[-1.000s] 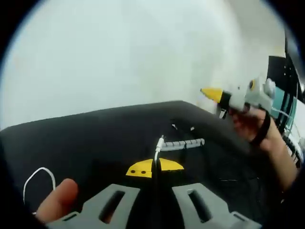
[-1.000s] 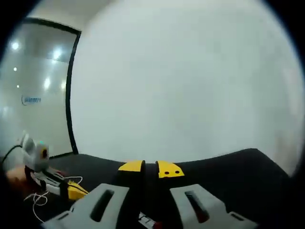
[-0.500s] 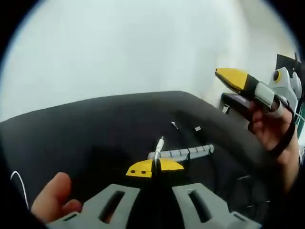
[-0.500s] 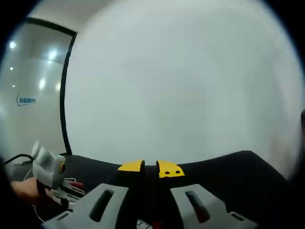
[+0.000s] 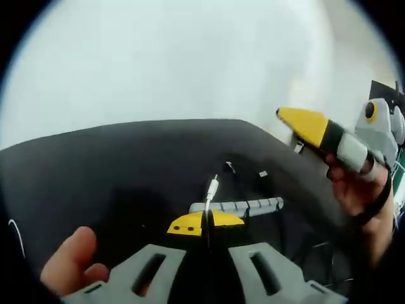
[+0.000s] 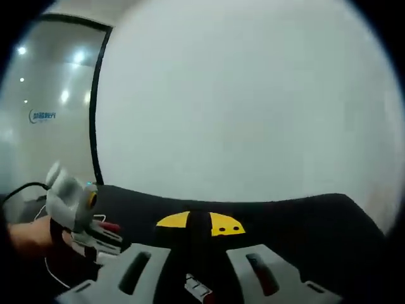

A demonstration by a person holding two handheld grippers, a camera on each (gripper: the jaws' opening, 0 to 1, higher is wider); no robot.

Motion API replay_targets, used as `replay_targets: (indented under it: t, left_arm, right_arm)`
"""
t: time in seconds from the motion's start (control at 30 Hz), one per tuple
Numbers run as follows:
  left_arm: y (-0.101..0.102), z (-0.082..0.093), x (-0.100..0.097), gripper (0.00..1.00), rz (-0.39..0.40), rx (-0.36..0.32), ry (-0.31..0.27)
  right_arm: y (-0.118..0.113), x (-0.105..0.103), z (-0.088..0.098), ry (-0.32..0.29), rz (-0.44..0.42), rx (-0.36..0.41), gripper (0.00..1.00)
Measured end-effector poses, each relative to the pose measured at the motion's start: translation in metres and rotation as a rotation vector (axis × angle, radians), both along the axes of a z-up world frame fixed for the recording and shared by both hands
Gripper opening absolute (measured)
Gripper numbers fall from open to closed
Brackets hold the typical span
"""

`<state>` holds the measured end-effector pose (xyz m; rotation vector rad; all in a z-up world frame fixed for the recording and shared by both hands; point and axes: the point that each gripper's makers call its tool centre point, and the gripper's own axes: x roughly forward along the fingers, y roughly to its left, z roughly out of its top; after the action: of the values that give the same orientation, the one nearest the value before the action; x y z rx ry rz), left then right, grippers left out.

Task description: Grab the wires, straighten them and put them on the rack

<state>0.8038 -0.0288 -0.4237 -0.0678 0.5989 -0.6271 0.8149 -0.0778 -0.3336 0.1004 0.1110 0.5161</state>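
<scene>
In the left gripper view my left gripper (image 5: 205,222) is shut on a thin black wire. The wire's white plug (image 5: 212,187) sticks up past the yellow tips. A grey ribbed rack (image 5: 243,205) lies on the black table (image 5: 114,171) just beyond the tips. The right gripper (image 5: 305,122) hangs in the air at the right in a person's hand, its jaws together. In the right gripper view my right gripper (image 6: 199,221) is shut with a dark strand between its tips. A white-and-red connector (image 6: 196,288) shows below them. The left gripper (image 6: 73,199) sits at the left.
A thumb (image 5: 69,259) rests at the lower left beside my left jaws. Loose white wire (image 5: 12,231) lies on the table's left edge, and more white wire (image 6: 54,272) lies under the left gripper. A plain white wall and a glass partition (image 6: 44,114) stand behind.
The right gripper has dropped a little and tilted closer to the rack. The left gripper sits slightly higher in the right gripper view. Both stay shut.
</scene>
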Motion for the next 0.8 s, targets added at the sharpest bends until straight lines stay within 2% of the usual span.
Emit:
replay_targets:
  t: [0.03,0.07,0.1,0.13,0.23,0.27,0.33,0.4,0.47,0.57,0.6,0.7,0.8]
  left_arm:
    - [0.000,0.000,0.000,0.02,0.001,-0.003,0.001]
    - [0.000,0.000,0.001,0.02,0.001,-0.006,-0.002]
    - [0.000,0.000,0.001,0.02,0.000,-0.007,-0.005]
    - [0.000,0.000,0.001,0.02,-0.001,-0.012,-0.005]
    - [0.001,0.000,0.003,0.02,-0.006,-0.027,-0.003]
    - [0.001,0.000,0.003,0.02,-0.010,-0.035,-0.001]
    - [0.001,0.000,0.002,0.02,-0.017,-0.061,-0.007]
    - [0.001,-0.001,0.002,0.02,-0.024,-0.106,-0.014]
    - [0.002,-0.001,0.001,0.02,-0.020,-0.157,0.011]
    - [0.004,-0.003,0.000,0.02,-0.027,-0.156,0.002]
    - [0.004,-0.004,-0.002,0.02,-0.038,-0.140,-0.022]
    - [0.003,-0.006,-0.003,0.03,-0.029,-0.136,-0.048]
    - [0.002,-0.006,-0.002,0.03,-0.029,-0.134,-0.048]
  right_arm:
    - [0.009,-0.001,-0.009,0.033,0.029,-0.002,0.07]
    - [0.016,0.001,-0.013,0.037,0.041,0.004,0.05]
    - [0.024,0.003,-0.012,0.010,0.071,-0.010,0.00]
    - [0.031,0.005,-0.015,0.015,0.084,0.002,0.00]
    - [0.035,0.009,-0.038,0.057,0.100,-0.125,0.00]
    - [0.040,0.013,-0.042,0.056,0.104,-0.112,0.00]
    - [0.045,0.011,-0.059,0.126,0.137,-0.065,0.00]
    - [0.047,0.012,-0.066,0.111,0.152,-0.072,0.00]
    - [0.042,0.012,-0.066,0.050,0.141,-0.106,0.00]
    - [0.038,0.015,-0.068,0.043,0.138,-0.118,0.00]
    - [0.038,0.014,-0.069,0.030,0.141,-0.126,0.00]
    - [0.038,0.018,-0.072,0.046,0.142,-0.120,0.00]
    - [0.042,0.020,-0.074,0.053,0.148,-0.141,0.00]
